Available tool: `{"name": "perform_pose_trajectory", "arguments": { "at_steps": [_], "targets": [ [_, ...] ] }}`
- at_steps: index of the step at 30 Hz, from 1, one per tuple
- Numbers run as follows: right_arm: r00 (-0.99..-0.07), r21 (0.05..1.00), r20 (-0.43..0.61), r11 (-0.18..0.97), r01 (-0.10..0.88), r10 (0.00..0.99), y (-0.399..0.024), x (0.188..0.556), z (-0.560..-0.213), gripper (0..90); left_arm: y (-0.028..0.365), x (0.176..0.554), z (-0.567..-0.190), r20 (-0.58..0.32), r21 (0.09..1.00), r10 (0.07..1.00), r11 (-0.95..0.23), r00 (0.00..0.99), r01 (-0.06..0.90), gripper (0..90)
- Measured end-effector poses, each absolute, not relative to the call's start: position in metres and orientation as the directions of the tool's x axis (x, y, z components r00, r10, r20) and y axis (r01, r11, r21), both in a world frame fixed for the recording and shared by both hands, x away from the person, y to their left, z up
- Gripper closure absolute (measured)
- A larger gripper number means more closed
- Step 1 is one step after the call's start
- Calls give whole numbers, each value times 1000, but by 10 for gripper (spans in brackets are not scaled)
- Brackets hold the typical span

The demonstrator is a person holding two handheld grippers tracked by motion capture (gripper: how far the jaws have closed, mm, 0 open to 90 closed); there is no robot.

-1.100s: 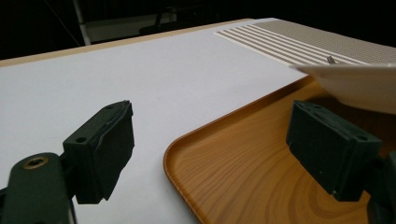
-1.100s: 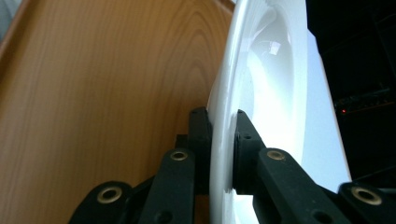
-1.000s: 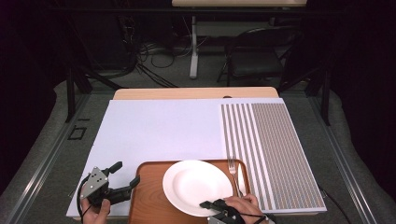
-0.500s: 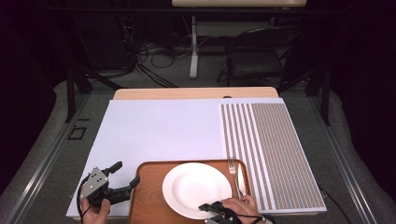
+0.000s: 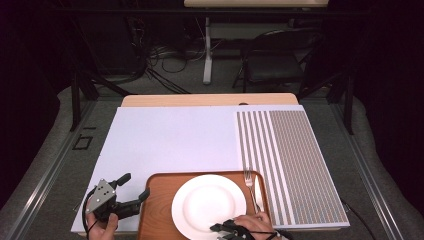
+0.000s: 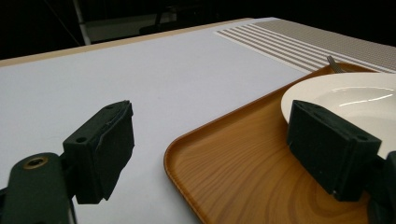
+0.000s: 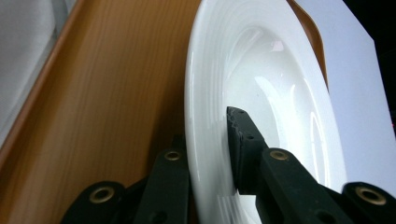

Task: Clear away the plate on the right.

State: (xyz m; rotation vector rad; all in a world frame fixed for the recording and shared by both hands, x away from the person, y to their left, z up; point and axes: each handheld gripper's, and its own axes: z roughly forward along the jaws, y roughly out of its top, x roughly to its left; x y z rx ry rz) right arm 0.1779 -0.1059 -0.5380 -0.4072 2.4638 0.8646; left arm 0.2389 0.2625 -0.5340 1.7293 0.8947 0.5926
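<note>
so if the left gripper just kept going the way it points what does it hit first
Probably the wooden tray: the left gripper stands open astride its near corner, one jaw over the tray. The white plate lies just beyond, though depth is unclear.

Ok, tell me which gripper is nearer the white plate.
Right. The right gripper has its jaws around the white plate's near rim, one under, one on top. The left gripper stands open over the tray's left edge, apart from the plate.
</note>
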Motion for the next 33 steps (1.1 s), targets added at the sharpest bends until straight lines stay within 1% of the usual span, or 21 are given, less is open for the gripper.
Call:
{"name": "perform_pose_trajectory", "arguments": {
  "at_steps": [1,5,9,13,14,15,16,18,22,26,29,33],
  "targets": [
    [-830,504,-543,743,-441,-124,-105,179,-539,778,263,239,-534,-36,945,801,-167,597,281,153],
    [-835,502,-537,748,-434,-124,-105,178,-539,772,262,239,-534,-33,945,797,-172,603,280,153],
    [-851,525,-513,746,-410,-107,-106,179,-541,754,262,239,-534,-36,945,799,-169,600,282,153],
    [-862,526,-492,748,-403,-119,-107,177,-544,715,262,239,-534,-35,944,801,-169,598,283,153],
    [-859,523,-494,744,-417,-134,-106,178,-544,706,262,239,-534,-35,944,799,-170,600,282,153],
    [-859,523,-494,744,-417,-134,-106,178,-544,706,262,239,-534,-33,944,798,-173,602,281,153],
    [-870,525,-477,753,-397,-126,-106,176,-546,687,262,239,-534,-32,944,797,-173,603,280,153],
    [-869,520,-478,757,-397,-128,-106,175,-546,681,262,239,-534,-33,944,797,-172,603,280,153],
    [-880,521,-451,756,-397,-151,-105,176,-548,629,262,239,-535,-35,944,799,-170,600,281,153],
    [-885,528,-434,747,-404,-171,-105,175,-549,622,261,240,-535,-36,944,797,-171,603,282,153],
    [-881,530,-447,748,-399,-154,-106,173,-550,563,261,240,-535,-37,944,797,-170,603,283,153],
    [-872,528,-464,741,-415,-158,-107,175,-549,477,262,239,-534,-35,944,796,-172,604,282,153]
  ]
}}
